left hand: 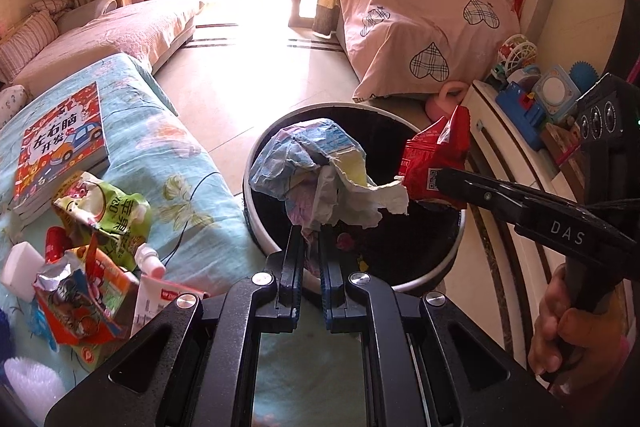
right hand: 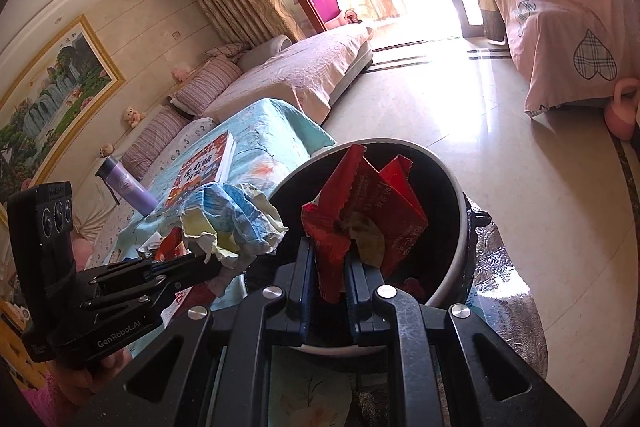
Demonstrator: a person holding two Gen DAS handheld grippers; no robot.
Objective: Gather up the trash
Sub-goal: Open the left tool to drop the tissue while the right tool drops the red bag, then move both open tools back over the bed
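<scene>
My left gripper [left hand: 311, 233] is shut on a crumpled blue, white and yellow paper wrapper [left hand: 308, 167] and holds it above the round black trash bin [left hand: 452, 251] with a white rim. My right gripper [right hand: 330, 253] is shut on a red snack wrapper [right hand: 360, 207], also over the bin [right hand: 460, 227]. The right gripper [left hand: 442, 183] with the red wrapper [left hand: 436, 155] shows at the right of the left wrist view. The left gripper [right hand: 212, 263] with the crumpled wrapper [right hand: 236, 219] shows at the left of the right wrist view.
More trash lies on the light-blue cloth table [left hand: 192, 187]: a green pouch [left hand: 108, 211], an orange carton [left hand: 88, 303], a small white bottle [left hand: 150, 261]. A children's book [left hand: 60, 143] and a purple bottle [right hand: 128, 183] are there too. A cabinet with toys [left hand: 536, 99] stands right.
</scene>
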